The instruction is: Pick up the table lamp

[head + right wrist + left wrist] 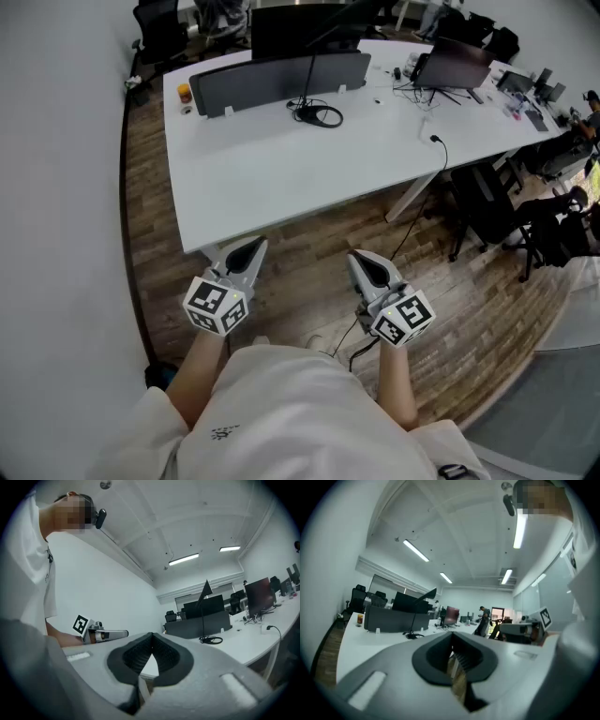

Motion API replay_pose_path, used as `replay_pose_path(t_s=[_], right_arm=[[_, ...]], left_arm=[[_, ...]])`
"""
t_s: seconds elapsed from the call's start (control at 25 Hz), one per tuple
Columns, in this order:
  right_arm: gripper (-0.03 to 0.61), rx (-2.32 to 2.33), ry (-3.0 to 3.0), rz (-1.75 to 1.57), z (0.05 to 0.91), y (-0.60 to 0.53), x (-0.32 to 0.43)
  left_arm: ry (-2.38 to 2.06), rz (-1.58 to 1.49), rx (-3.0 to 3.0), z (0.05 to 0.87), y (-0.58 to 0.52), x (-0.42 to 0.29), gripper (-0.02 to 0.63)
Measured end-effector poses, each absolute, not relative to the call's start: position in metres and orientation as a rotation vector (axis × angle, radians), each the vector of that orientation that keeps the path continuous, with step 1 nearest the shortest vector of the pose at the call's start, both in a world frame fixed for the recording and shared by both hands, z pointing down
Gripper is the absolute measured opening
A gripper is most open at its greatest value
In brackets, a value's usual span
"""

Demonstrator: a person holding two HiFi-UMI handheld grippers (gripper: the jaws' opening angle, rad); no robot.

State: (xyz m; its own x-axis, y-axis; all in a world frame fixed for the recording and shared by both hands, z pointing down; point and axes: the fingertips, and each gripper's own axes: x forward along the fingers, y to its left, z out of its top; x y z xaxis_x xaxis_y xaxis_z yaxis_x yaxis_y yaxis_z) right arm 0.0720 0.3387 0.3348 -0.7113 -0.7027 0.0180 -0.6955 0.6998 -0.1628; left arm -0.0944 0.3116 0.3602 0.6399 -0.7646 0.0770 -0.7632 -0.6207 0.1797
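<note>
Here, marker cubes (217, 305); table lamp (306, 112) beyond.

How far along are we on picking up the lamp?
Nothing done yet: the table lamp stands untouched on the white table, by the divider. In hand: nothing; the left gripper and right gripper are both shut and empty, short of the table edge. Left: reach in, open, grasp, lift.
</note>
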Motion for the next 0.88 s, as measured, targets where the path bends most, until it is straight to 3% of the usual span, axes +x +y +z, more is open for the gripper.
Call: replay_pose_path(t_s=[0.88], right_arm=[[0.002, -1.186, 2.824, -0.291, 0.337, 0.355, -0.008]], left_arm=[[-1.176, 0.002, 2.720, 0.369, 0.326, -0.168, -0.006]])
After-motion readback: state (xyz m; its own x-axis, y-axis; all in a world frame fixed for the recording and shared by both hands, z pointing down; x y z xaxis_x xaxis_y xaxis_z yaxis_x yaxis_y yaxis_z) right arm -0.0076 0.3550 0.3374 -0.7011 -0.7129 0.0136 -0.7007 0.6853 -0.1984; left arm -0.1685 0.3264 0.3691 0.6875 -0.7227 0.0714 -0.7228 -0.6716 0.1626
